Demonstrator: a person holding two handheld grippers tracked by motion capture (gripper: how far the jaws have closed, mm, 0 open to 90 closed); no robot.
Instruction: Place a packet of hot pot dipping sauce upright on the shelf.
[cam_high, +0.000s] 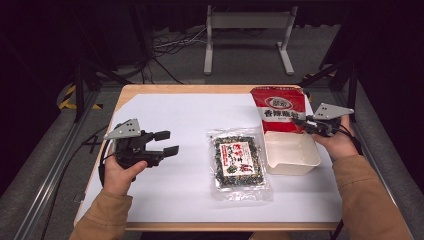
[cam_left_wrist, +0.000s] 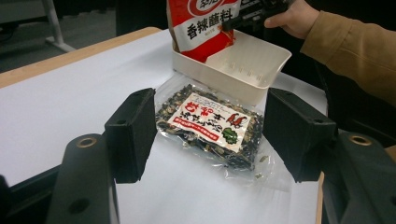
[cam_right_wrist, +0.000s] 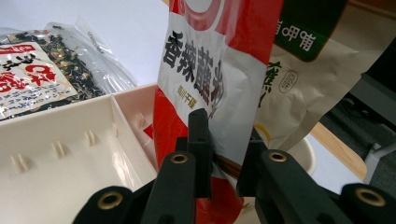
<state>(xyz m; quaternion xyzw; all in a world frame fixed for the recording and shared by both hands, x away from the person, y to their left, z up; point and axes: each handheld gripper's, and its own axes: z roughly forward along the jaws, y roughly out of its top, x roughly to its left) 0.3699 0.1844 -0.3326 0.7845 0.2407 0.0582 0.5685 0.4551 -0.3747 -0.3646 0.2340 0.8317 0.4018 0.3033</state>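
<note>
At the right of the high view, the right gripper (cam_high: 309, 123) clamped the lower edge of a red and white pouch (cam_high: 278, 111), holding it upright at the far end of a white tub (cam_high: 291, 155). Its own view showed the two black jaws pinched tight on the pouch (cam_right_wrist: 205, 70), whose bottom sat inside the tub (cam_right_wrist: 56, 172) against the end wall. Behind the pouch in that view stood a pale packet with a green label (cam_right_wrist: 299, 70), partly hidden. Left of centre in the high view, the left gripper (cam_high: 167, 142) was held above the white sheet (cam_high: 190, 190) covering the table (cam_high: 150, 89), its jaws spread wide and gripping nothing. Between those open jaws, its own view framed a clear bag of dark dried mix (cam_left_wrist: 212, 126) lying flat on the sheet, just beside the tub's (cam_left_wrist: 233, 74) near wall. In the high view the bag (cam_high: 239, 162) lay at centre frame, touching or nearly touching the tub's left side, well apart from the left gripper.
</note>
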